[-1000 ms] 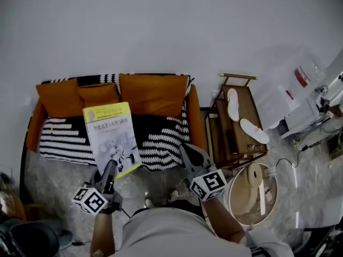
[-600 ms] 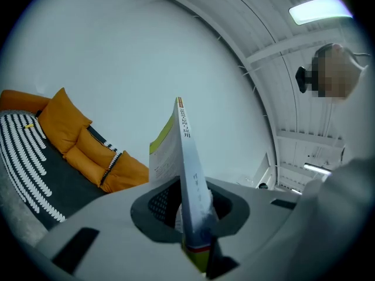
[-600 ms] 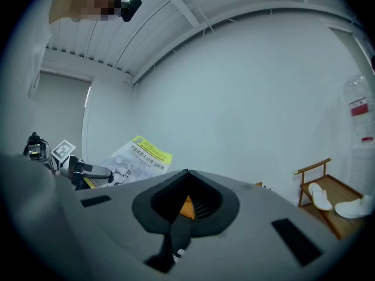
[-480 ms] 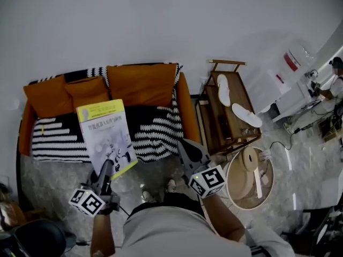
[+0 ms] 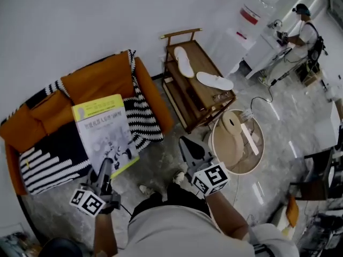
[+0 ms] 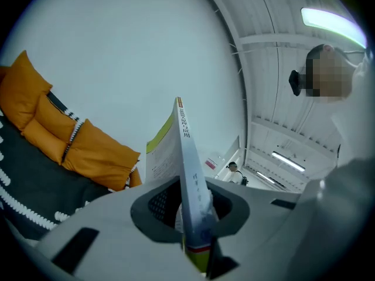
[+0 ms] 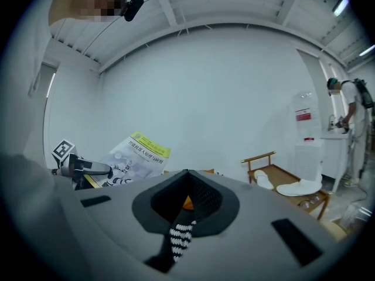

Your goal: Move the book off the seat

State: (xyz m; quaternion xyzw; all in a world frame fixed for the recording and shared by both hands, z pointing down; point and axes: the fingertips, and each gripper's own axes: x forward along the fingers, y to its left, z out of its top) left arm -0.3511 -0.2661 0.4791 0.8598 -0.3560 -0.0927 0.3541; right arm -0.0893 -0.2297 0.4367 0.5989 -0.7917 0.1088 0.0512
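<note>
Gripping the book (image 5: 104, 128) by its bottom edge, the left gripper (image 5: 105, 166) has its jaws clamped right on the spine end. In the left gripper view you can see the book standing up between the pads, thin edge toward the camera. It isn't lying on anything. From the head view it hangs in the air in front of the person, cover up, over the front edge of the sofa (image 5: 101, 79) and the striped throw (image 5: 51, 162). So I'd say it's already off the seat and this is the carrying part.

The right gripper (image 5: 186, 143) is out in front over the floor with its jaws together and nothing in them. All you get through the gap in its own view is a bit of throw and orange cushion.

Further right there's a wooden trolley (image 5: 170, 88) with a pair of slippers (image 5: 199, 71) on top, and a round basket (image 5: 215, 150) on the floor beside it. Someone's busy way off in the far corner.

Next it needs a landing spot. My guess is the trolley or the floor, but I can't tell which. The book is only held at one end, so it could sag or swing. I'd keep the clamp tight, bring it down flat, and only then let go.
</note>
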